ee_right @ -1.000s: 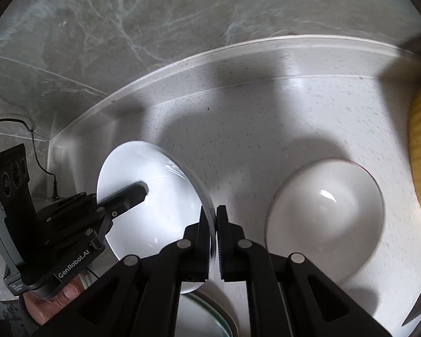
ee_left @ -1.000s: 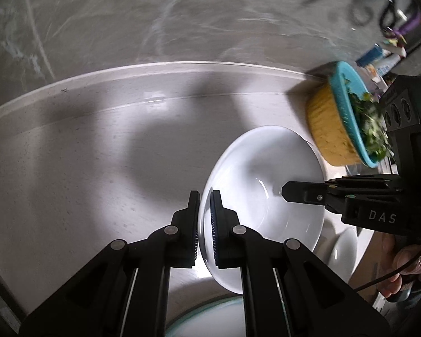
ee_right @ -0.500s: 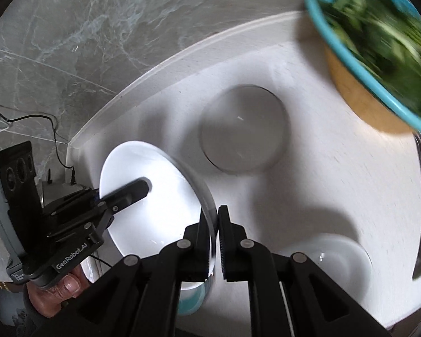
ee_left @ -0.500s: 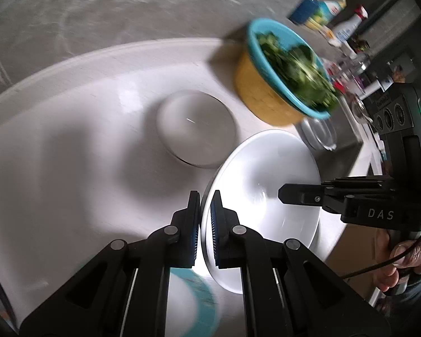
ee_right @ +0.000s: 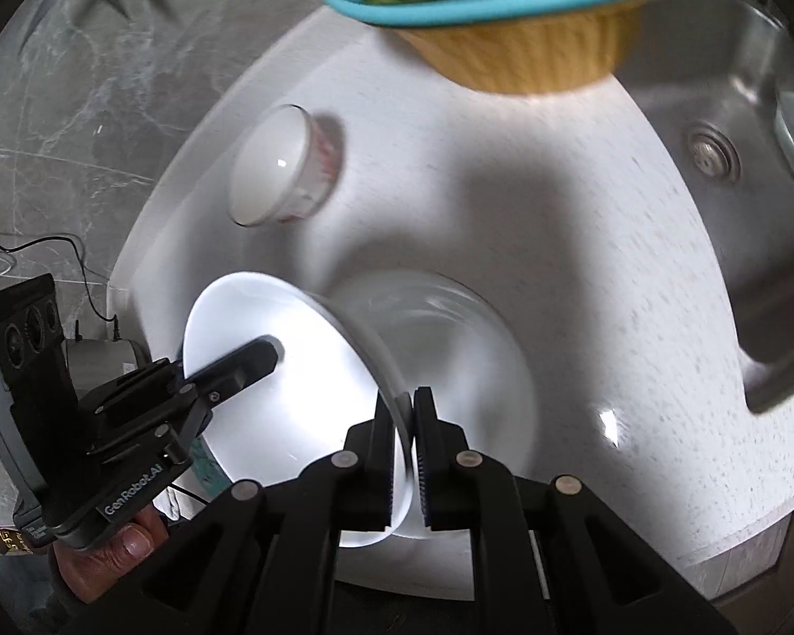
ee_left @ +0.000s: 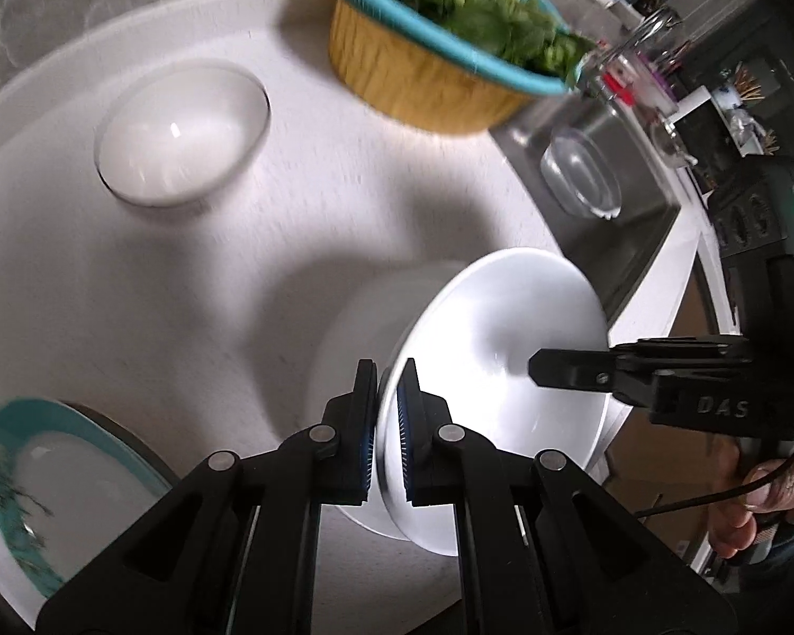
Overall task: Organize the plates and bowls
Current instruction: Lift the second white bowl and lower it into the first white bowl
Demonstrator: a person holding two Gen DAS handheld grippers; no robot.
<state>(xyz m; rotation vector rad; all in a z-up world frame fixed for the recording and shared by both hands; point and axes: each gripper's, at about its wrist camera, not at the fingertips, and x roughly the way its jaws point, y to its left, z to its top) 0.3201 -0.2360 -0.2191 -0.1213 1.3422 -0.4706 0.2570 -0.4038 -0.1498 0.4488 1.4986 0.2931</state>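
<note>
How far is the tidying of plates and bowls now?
Midway at most. In hand: both grippers, left and right, clamp one white bowl over another white bowl. Left: the small bowl and the teal-rimmed plate lie apart. No finished stack shows.

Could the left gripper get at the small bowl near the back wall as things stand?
Probably not: the left gripper is shut on the white plate, which the right gripper also clamps. The countertop toward the small bowl looks clear.

Both claws [ee_left: 386,418] [ee_right: 410,444] are black, silver-riveted, with ribbed blue pads (one lettered "DAS").
</note>
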